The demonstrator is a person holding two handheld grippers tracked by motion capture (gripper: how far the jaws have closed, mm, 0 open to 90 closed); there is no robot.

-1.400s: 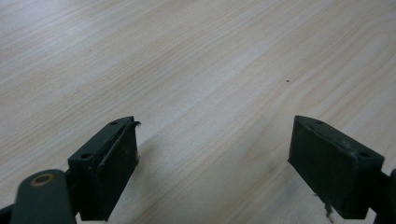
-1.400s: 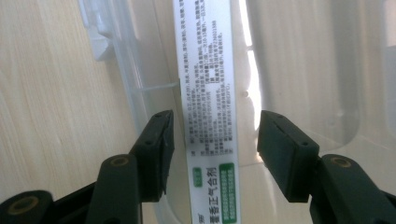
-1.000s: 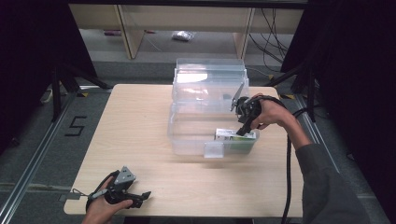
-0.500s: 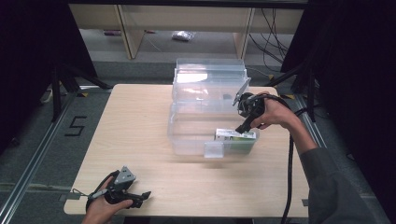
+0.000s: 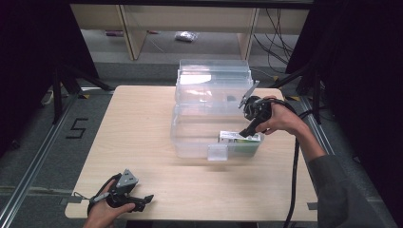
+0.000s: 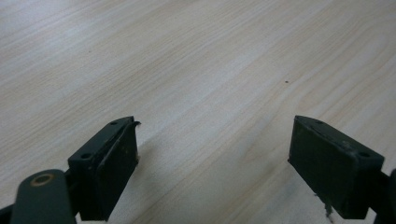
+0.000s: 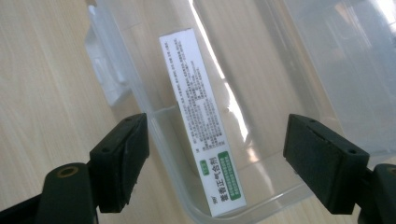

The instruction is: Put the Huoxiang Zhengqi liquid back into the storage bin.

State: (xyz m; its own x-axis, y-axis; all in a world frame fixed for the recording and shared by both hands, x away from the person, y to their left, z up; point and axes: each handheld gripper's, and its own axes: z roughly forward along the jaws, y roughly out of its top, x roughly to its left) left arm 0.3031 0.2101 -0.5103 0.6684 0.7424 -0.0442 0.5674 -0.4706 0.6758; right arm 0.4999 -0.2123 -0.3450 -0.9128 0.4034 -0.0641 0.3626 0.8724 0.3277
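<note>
Table (image 5: pixel 142 123): pale wood-grain top, with a "5" marked on the floor off its left edge.

Bin (image 5: pixel 190 137): clear plastic, open, set right of the table's centre; its clear lid (image 5: pixel 214 80) stands up at the far side. A latch tab (image 5: pixel 217 152) hangs on the near wall.

Box (image 5: pixel 239 137): long white carton lying flat in the bin's near right corner, along the near wall. In the right gripper view the box (image 7: pixel 198 116) carries dense small black print, too fine to read, and a green label with white Chinese characters at one end.

Right gripper (image 5: pixel 245 131): held over the bin's right end, tips just above the box; jaws spread wide, empty, with the box between them below.

Left gripper (image 5: pixel 147 198): at the table's near left edge, in the hand (image 5: pixel 102 213); jaws wide apart, low over bare wood, nothing held.
</note>
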